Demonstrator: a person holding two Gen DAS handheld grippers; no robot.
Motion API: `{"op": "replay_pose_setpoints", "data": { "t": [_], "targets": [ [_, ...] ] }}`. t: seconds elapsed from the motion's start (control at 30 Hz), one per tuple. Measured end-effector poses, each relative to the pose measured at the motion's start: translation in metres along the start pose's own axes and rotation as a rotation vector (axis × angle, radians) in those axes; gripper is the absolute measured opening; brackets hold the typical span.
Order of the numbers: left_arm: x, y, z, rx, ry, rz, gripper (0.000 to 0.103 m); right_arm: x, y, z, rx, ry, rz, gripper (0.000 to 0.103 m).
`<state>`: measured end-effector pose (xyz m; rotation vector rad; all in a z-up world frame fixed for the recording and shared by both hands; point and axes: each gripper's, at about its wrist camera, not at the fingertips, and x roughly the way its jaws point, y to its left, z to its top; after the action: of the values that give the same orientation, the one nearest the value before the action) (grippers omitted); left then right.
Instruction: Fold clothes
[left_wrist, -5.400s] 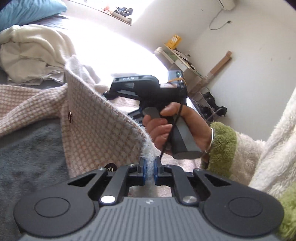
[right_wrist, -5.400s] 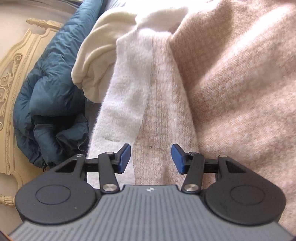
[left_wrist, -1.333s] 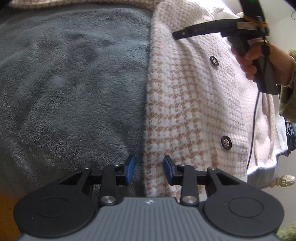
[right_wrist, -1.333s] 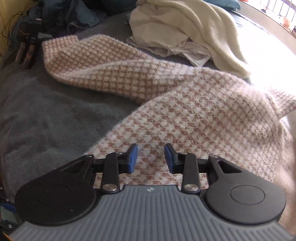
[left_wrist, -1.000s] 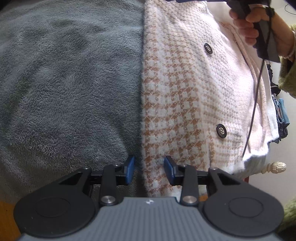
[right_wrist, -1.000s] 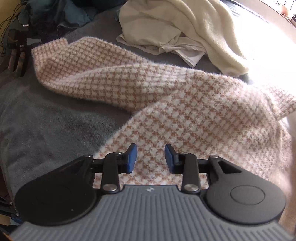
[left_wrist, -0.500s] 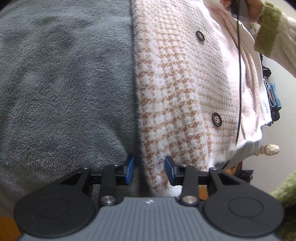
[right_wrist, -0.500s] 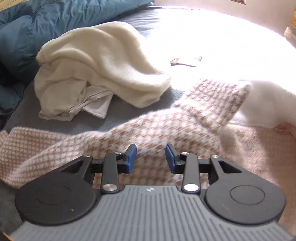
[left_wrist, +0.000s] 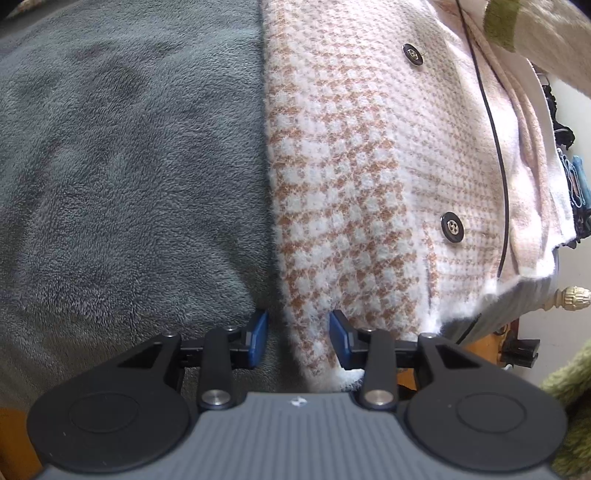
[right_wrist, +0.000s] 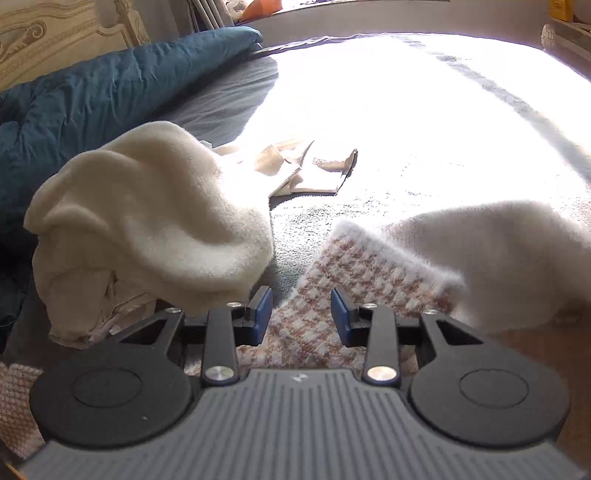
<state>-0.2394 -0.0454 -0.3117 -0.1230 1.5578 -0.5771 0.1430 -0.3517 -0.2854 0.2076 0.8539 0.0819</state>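
Two dark buttons (left_wrist: 452, 227) on houndstooth cardigan (left_wrist: 343, 184)

no readable text, labels or numbers

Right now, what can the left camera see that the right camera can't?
Only the left view shows the two buttons, a thin black cable and a green-cuffed sleeve.

Only the right view shows a cream heap, a teal duvet and the checked sleeve end.

Both show the checked cardigan on the grey blanket, each past an open tool with nothing gripped.
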Motion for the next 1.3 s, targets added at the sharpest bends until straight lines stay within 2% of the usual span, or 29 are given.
{"op": "replay_pose_setpoints", "data": {
  "t": [0.07, 0.17, 0.27, 0.3, 0.4, 0.5, 0.67, 0.73, 0.8, 0.87, 1.0, 1.13, 1.2, 1.23, 1.27, 1.3],
  "targets": [
    [0.0, -0.006, 0.0, -0.004, -0.002, 0.019, 0.039, 0.044, -0.028, 0.0, 0.039, 0.067, -0.051, 0.032],
    [-0.001, -0.015, 0.003, -0.021, 0.007, 0.047, 0.039, 0.049, -0.04, 0.004, 0.107, 0.035, -0.008, 0.033],
    [-0.013, -0.018, 0.007, -0.062, 0.006, 0.06, 0.04, 0.019, -0.029, 0.007, 0.065, 0.051, 0.013, 0.034],
    [-0.019, -0.018, 0.009, -0.078, -0.002, 0.064, 0.04, 0.004, -0.023, 0.006, 0.051, 0.047, 0.044, 0.034],
    [-0.049, -0.008, 0.015, -0.149, -0.063, 0.069, 0.043, -0.039, -0.003, 0.003, 0.008, 0.055, 0.124, 0.035],
    [-0.081, 0.015, 0.032, -0.25, -0.158, 0.077, 0.045, -0.071, 0.028, -0.01, -0.054, 0.084, 0.237, 0.037],
    [-0.124, 0.072, 0.067, -0.454, -0.386, 0.169, 0.05, -0.095, 0.106, -0.056, -0.189, 0.157, 0.426, 0.039],
    [-0.151, 0.128, 0.072, -0.554, -0.485, 0.201, 0.051, -0.097, 0.137, -0.074, -0.243, 0.164, 0.461, 0.039],
    [-0.179, 0.184, 0.082, -0.642, -0.592, 0.23, 0.057, -0.094, 0.157, -0.086, -0.221, 0.188, 0.504, 0.04],
    [-0.185, 0.227, 0.103, -0.718, -0.685, 0.244, 0.064, -0.088, 0.175, -0.093, -0.164, 0.225, 0.539, 0.04],
    [-0.186, 0.272, 0.114, -0.882, -0.809, 0.186, 0.066, -0.087, 0.196, -0.104, -0.112, 0.261, 0.558, 0.04],
    [-0.164, 0.296, 0.119, -1.024, -0.853, 0.126, 0.067, -0.082, 0.21, -0.117, -0.085, 0.306, 0.544, 0.04],
    [-0.149, 0.305, 0.123, -1.091, -0.863, 0.107, 0.063, -0.079, 0.216, -0.122, -0.085, 0.321, 0.53, 0.04],
    [-0.146, 0.307, 0.124, -1.106, -0.87, 0.101, 0.056, -0.078, 0.219, -0.125, -0.086, 0.328, 0.523, 0.04],
    [-0.141, 0.308, 0.126, -1.113, -0.881, 0.093, 0.042, -0.077, 0.221, -0.127, -0.082, 0.335, 0.521, 0.04],
    [-0.139, 0.307, 0.128, -1.11, -0.888, 0.096, 0.032, -0.076, 0.223, -0.129, -0.077, 0.342, 0.52, 0.04]
  ]
}}
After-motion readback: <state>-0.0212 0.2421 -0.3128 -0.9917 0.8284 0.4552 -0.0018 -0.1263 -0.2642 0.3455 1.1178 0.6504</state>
